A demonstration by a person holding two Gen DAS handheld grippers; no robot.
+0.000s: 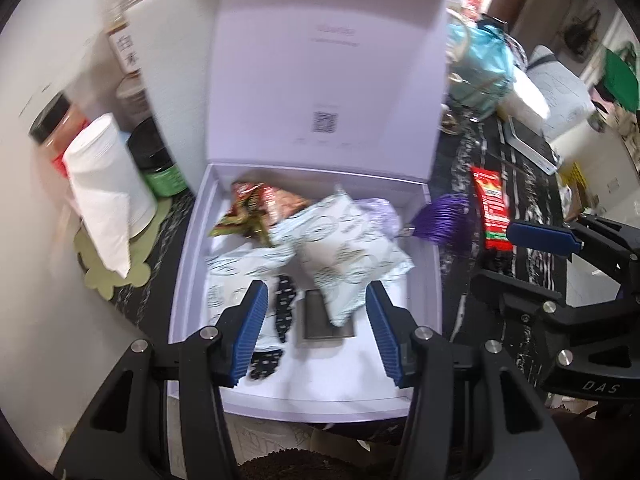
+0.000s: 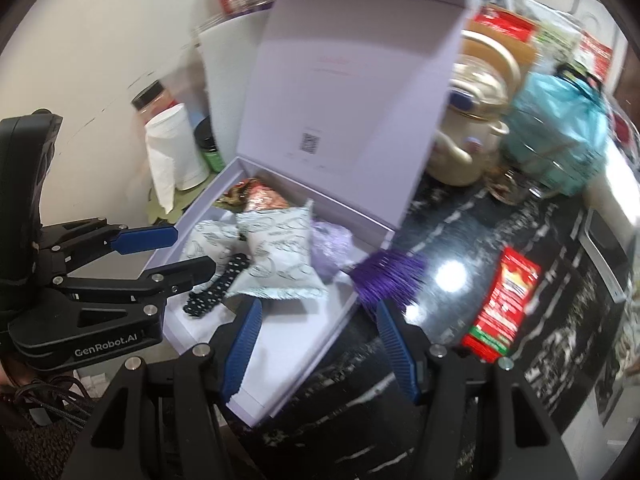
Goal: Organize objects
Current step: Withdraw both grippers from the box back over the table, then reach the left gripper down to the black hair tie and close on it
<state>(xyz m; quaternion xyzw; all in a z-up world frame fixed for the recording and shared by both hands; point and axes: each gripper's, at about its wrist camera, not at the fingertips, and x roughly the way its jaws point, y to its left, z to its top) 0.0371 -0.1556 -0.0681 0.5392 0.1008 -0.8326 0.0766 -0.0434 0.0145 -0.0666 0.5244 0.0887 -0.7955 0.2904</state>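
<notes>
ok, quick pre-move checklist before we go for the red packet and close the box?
1. Left claw empty, jaws apart: ok.
2. Right claw empty, jaws apart: ok.
3. Box lid up, inside reachable: ok.
4. Red packet lying outside the box on the counter, nothing on top of it: ok to pick.
5. Purple brush resting across the right wall of the box, partly outside: not ok, would block the lid.
6. Room left in the box for the packet, with the pale snack bags piled at the back: cannot tell.
</notes>
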